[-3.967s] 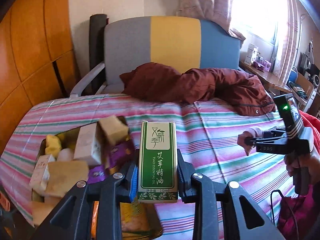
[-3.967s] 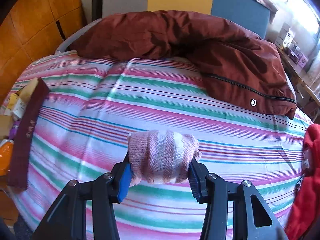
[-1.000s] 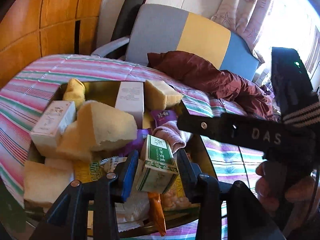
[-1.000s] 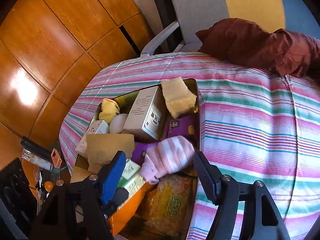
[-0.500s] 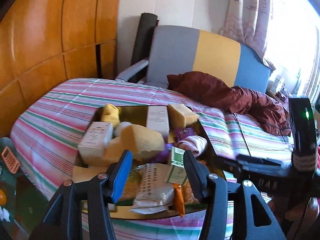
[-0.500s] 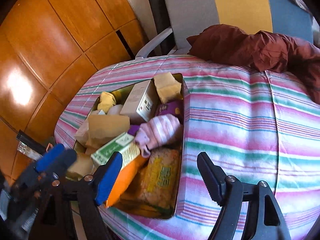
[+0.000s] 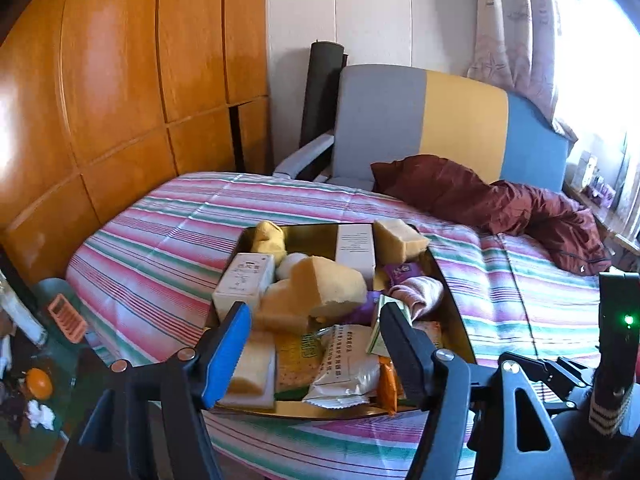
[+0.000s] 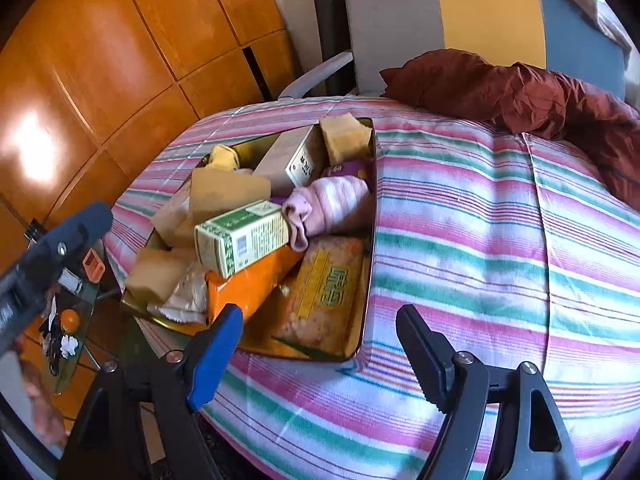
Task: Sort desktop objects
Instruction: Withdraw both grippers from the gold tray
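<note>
Both tongs empty, apart; tray (image 8: pixel 370 216) holds green box (image 8: pixel 244 236), sock (image 8: pixel 332 204).

I'm in a home bedroom: striped bedspread (image 7: pixel 168 240), padded headboard (image 7: pixel 440 120), wooden wardrobe doors (image 7: pixel 120 80), curtained window (image 7: pixel 516 28).

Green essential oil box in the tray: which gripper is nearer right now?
Left, by a little. The left gripper hangs open just before the green box; the right gripper is open, back over the bedspread.
</note>
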Tool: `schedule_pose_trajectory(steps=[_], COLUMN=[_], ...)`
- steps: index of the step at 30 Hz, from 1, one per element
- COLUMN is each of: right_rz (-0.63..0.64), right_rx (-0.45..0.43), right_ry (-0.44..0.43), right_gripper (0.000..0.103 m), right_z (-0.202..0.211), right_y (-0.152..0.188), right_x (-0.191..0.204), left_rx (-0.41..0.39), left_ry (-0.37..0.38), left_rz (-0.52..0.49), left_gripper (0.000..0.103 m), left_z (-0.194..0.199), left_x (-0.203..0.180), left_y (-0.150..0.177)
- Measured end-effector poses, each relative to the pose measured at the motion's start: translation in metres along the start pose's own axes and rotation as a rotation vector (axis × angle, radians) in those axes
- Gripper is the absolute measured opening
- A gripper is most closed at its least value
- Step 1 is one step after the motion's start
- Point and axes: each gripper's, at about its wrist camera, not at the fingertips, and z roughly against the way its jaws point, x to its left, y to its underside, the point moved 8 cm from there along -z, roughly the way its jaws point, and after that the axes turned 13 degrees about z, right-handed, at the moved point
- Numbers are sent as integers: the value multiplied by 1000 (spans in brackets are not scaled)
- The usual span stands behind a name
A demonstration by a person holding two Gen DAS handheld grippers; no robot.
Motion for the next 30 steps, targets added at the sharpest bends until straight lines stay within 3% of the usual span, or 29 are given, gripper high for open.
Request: schedule_pose_trajectory(steps=[4,9,23,26,30], right_rz=[3,24,49,59,75], right_rx=[-1,-4,10,16,22], right_ry=[1,13,42,45,57], right_gripper=[80,80,81,81,81], right_z=[0,3,-3,-6,-10], right_y=[4,10,13,12,10], right_x=[3,6,3,4,4], left_rx=[1,3,10,29,11], left_ry=[0,-58,-6,9,-10], left_rz=[11,-14,12,30,19], left_gripper=[68,68,62,51,46], left_z=[3,1,-9,-17,-21], left_x=[-1,-4,-11,-8,-4], left_y=[2,5,10,12,11])
